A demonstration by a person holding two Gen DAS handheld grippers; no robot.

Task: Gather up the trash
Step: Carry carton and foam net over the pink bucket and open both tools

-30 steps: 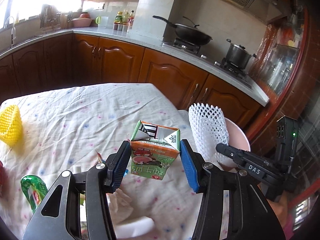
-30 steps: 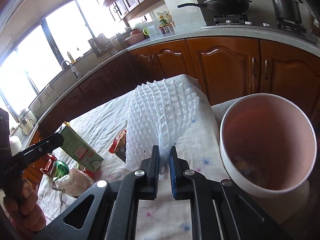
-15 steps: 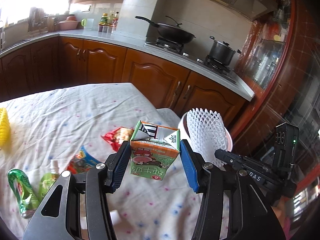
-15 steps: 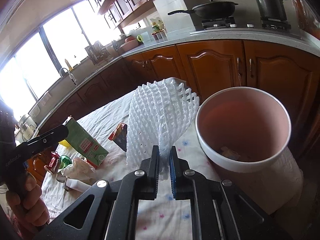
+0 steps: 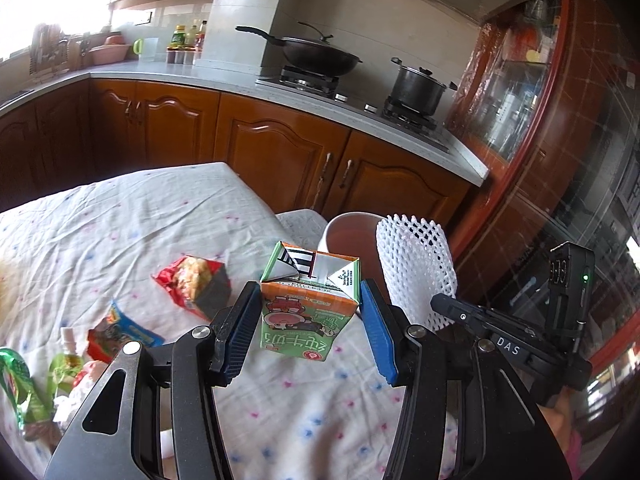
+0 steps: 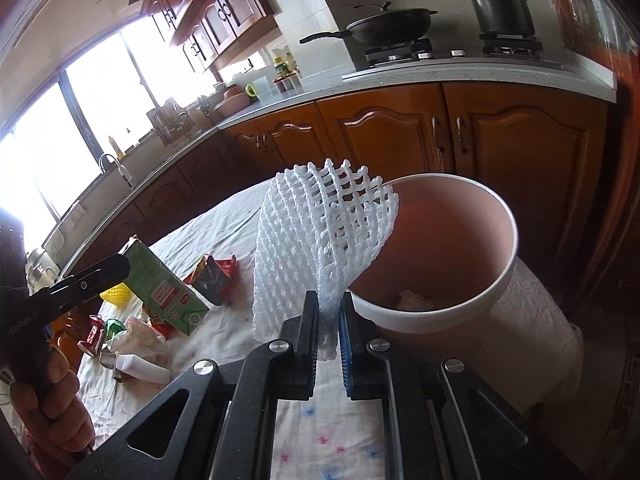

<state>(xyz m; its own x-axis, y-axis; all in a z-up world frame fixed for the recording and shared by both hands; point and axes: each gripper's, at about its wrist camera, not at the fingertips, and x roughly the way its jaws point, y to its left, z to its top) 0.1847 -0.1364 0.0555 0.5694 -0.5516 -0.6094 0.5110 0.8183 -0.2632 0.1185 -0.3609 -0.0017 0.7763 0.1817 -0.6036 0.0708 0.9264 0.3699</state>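
My left gripper (image 5: 308, 324) is shut on a green and orange milk carton (image 5: 308, 312) and holds it above the tablecloth, short of the pink bin (image 5: 348, 232). The carton also shows in the right wrist view (image 6: 164, 284). My right gripper (image 6: 329, 320) is shut on a white foam fruit net (image 6: 320, 248), whose top hangs over the near rim of the pink bin (image 6: 496, 256). The net also shows in the left wrist view (image 5: 416, 272). Some trash lies at the bottom of the bin.
A red snack bag (image 5: 192, 284), a blue and red wrapper (image 5: 120, 332), green pouches (image 5: 24, 392), a yellow foam net (image 6: 116, 294) and a white bottle (image 6: 140, 364) lie on the floral tablecloth (image 5: 120, 224). Wooden cabinets (image 5: 280, 152) and a stove stand behind.
Both grippers moved right toward the pink bin with their loads. The foam net now overlaps the bin's rim, and the carton is closer to the bin.
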